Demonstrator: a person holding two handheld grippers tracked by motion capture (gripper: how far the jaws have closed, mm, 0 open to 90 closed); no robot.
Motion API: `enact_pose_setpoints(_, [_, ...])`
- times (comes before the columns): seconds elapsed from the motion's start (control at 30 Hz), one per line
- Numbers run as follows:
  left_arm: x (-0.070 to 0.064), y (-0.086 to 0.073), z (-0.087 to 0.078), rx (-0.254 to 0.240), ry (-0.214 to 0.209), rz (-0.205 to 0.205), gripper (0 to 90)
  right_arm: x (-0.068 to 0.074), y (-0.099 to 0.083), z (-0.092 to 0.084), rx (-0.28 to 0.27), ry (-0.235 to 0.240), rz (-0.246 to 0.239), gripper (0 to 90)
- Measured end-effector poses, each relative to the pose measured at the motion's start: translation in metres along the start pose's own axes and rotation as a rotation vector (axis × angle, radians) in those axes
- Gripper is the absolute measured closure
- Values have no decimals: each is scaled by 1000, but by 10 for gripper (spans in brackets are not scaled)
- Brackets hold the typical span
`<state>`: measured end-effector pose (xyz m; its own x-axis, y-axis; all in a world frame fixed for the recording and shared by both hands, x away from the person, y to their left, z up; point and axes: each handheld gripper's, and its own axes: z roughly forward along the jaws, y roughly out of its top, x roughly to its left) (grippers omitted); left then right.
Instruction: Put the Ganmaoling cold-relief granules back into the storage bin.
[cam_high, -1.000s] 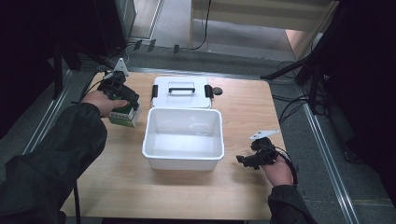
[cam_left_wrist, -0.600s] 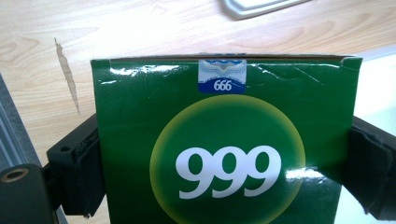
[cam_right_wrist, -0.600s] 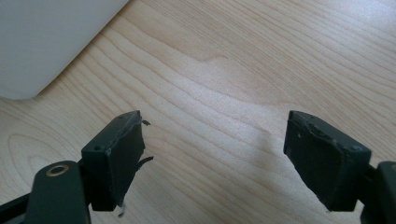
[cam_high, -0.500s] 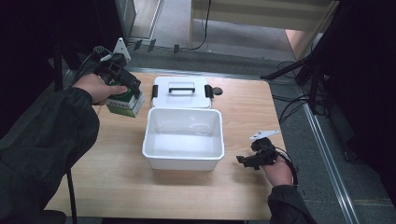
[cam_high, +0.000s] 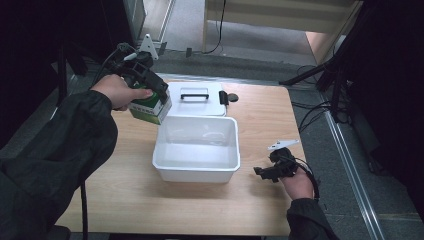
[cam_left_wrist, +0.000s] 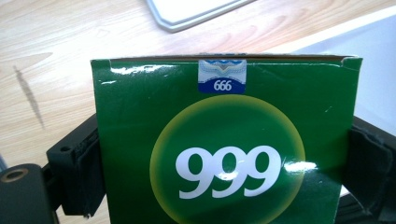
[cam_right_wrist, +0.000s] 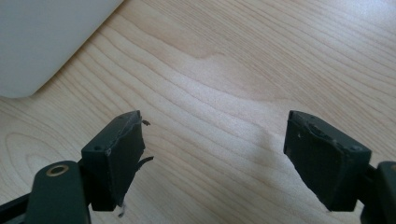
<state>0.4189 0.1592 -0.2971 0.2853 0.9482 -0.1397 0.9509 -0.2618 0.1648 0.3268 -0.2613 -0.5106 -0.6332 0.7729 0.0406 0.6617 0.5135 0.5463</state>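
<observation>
A green box (cam_high: 148, 107) marked "999" (cam_left_wrist: 224, 149) hangs in the air at the white bin's (cam_high: 197, 167) back left corner, gripped from both sides by my left gripper (cam_high: 150, 95). The bin stands open in the middle of the table with nothing visible inside. Its white lid (cam_high: 196, 98) lies flat just behind it. My right gripper (cam_high: 262, 172) rests low over the wood to the right of the bin, jaws wide apart (cam_right_wrist: 212, 154) with nothing between them; the bin's corner (cam_right_wrist: 42, 42) shows at the upper left of the right gripper view.
A small dark round object (cam_high: 233, 97) lies on the table beside the lid's right end. The wooden table (cam_high: 125, 190) has bare room at front left and front right. Cables and dark stands crowd the floor to the right of the table.
My left gripper has lifted the green box off the table's left side and carried it right, up to the bin's back left corner. The right gripper has stayed still.
</observation>
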Motion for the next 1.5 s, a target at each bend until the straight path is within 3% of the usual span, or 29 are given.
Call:
enact_pose_setpoints(0.07, [-14, -4, 3, -5, -14, 21, 58, 1, 2, 0, -2, 2, -1, 201])
enact_pose_setpoints(0.2, [-25, -6, 9, -3, -16, 19, 58, 3, 5, 1, 2, 4, -12, 201])
enact_pose_setpoints(0.47, [-36, -7, 19, 7, -52, 0, 56, 3, 11, 5, 3, 9, -21, 201])
enact_pose_setpoints(0.63, [-42, -3, 31, 17, -42, 1, 56, 1, 11, 7, 7, 13, -18, 201])
enact_pose_setpoints(0.77, [-49, -2, 38, 32, -55, 14, 56, -1, 10, 7, 6, 9, -11, 201])
enact_pose_setpoints(0.83, [-53, 0, 45, 43, -41, 26, 56, -1, 9, 6, 7, 9, -10, 201])
enact_pose_setpoints(1.07, [-60, -1, 52, 35, -34, 22, 54, -1, 7, 5, 6, 5, -4, 201])
enact_pose_setpoints(1.17, [-71, -5, 51, 41, -44, 63, 54, -1, 6, 4, 8, 5, -1, 200])
enact_pose_setpoints(1.27, [-75, -6, 53, 43, -38, 69, 54, -1, 6, 3, 8, 4, -2, 200])
enact_pose_setpoints(1.4, [-73, -8, 58, 50, -24, 51, 54, 0, 6, 3, 6, 3, -2, 200])
enact_pose_setpoints(1.5, [-66, -10, 67, 54, -17, 3, 54, 0, 6, 4, 8, 4, -5, 199])
